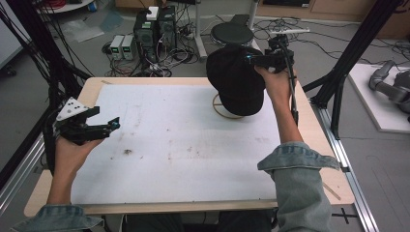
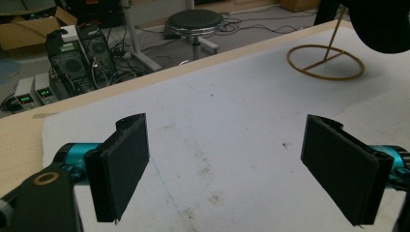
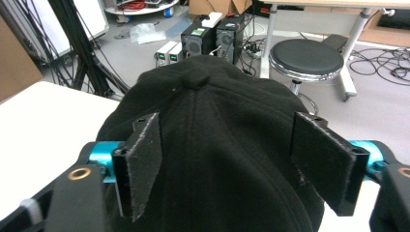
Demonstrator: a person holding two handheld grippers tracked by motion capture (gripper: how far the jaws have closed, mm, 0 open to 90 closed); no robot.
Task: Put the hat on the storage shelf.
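A black cap (image 1: 235,77) hangs on a thin wooden stand whose ring base (image 1: 223,112) rests on the white mat at the far right. In the right gripper view the cap (image 3: 217,145) lies just under and between the wide-spread jaws. My right gripper (image 1: 251,59) is open at the cap's upper right side, touching or just off the cloth. My left gripper (image 1: 113,124) hovers open above the mat's left edge with nothing between its pads (image 2: 123,166). The stand's ring base (image 2: 325,62) and the cap's edge (image 2: 382,24) show at far right in the left gripper view.
A white mat (image 1: 183,145) covers the wooden table (image 1: 309,121). Beyond the far edge stand a black stool (image 1: 232,34), computer towers (image 1: 154,26) and tangled cables. Black frame posts (image 1: 348,53) rise at the right; a grey robot arm (image 1: 391,82) lies on a side table.
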